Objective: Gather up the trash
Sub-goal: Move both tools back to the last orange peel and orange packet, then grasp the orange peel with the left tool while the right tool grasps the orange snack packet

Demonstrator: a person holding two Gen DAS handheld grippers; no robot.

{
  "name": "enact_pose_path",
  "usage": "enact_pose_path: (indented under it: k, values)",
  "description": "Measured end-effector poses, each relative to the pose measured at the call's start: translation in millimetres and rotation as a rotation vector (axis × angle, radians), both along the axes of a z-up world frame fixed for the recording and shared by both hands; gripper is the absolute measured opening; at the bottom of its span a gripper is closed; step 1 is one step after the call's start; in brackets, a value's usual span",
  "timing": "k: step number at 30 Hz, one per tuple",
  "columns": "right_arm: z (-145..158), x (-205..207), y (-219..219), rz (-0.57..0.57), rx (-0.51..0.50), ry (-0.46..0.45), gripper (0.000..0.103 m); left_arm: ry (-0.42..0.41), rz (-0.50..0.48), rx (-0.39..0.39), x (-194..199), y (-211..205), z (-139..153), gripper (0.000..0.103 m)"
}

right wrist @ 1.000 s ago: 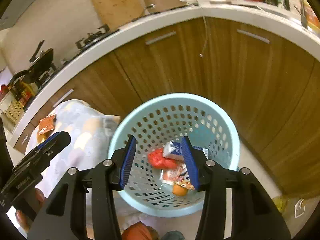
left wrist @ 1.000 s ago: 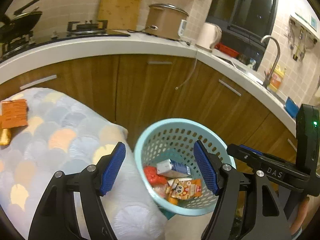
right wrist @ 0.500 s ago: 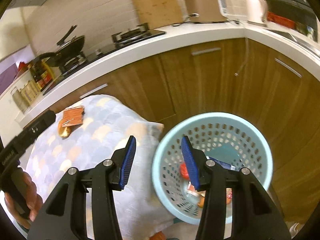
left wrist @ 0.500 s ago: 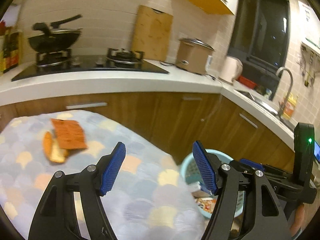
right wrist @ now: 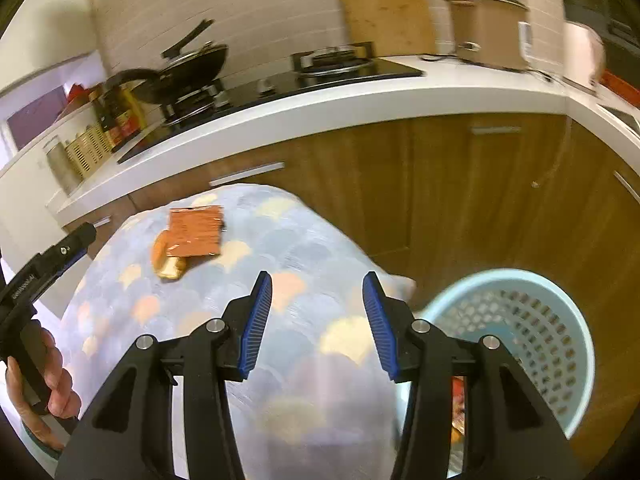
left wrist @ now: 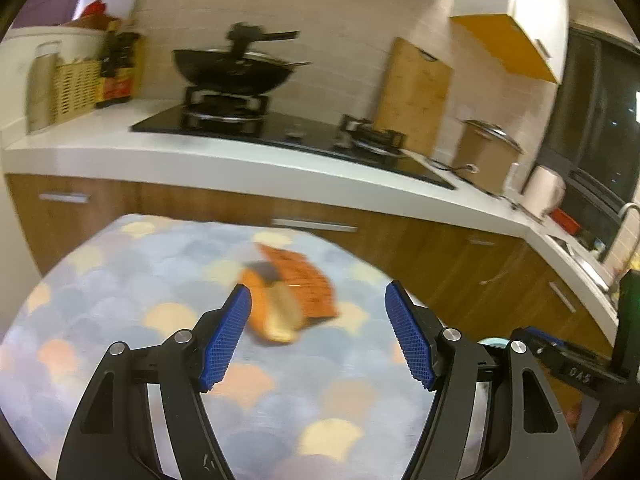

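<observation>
An orange wrapper (left wrist: 308, 284) and a piece of orange peel (left wrist: 272, 314) lie together on the table with the pastel scale-pattern cloth (left wrist: 120, 320). My left gripper (left wrist: 318, 334) is open and empty, just short of them. In the right wrist view the wrapper (right wrist: 196, 230) and peel (right wrist: 166, 258) lie at the far left of the cloth. My right gripper (right wrist: 316, 324) is open and empty over the cloth's near right part. The light blue perforated basket (right wrist: 520, 336) stands on the floor to the right, with trash partly hidden inside.
Wooden cabinets (right wrist: 440, 184) under a white counter (left wrist: 240, 164) run behind the table. On the counter are a hob with a black wok (left wrist: 232, 70), a cutting board (left wrist: 414, 92) and a brown cooker (right wrist: 486, 28). The left gripper's body (right wrist: 44, 268) shows at the left.
Both grippers swung left, away from the basket and over the table. The wrapper and peel now lie between the left gripper's fingers in view. Both stayed open.
</observation>
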State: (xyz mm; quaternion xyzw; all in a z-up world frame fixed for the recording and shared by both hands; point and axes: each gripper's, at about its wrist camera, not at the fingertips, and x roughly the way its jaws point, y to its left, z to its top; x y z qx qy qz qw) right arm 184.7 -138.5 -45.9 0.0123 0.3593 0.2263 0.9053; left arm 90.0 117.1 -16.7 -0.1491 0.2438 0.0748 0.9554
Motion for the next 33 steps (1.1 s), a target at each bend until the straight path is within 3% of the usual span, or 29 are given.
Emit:
enact_pose_path:
  k: [4, 13, 24, 29, 33]
  values:
    - [-4, 5, 45, 0.056, -0.046, -0.021, 0.041, 0.056, 0.001, 0.015, 9, 19, -13, 0.067]
    - [-11, 20, 107, 0.145, -0.074, -0.019, 0.037, 0.192, -0.015, -0.076, 48, 44, -53, 0.065]
    - [-21, 42, 151, 0.21, -0.069, -0.013, 0.037, 0.268, -0.03, -0.1, 76, 48, -84, 0.047]
    - [-28, 55, 170, 0.243, -0.043, 0.013, 0.037, 0.28, -0.026, -0.124, 81, 53, -92, 0.024]
    - [-34, 64, 183, 0.259, -0.035, 0.039, 0.038, 0.281, -0.026, -0.122, 82, 55, -93, 0.022]
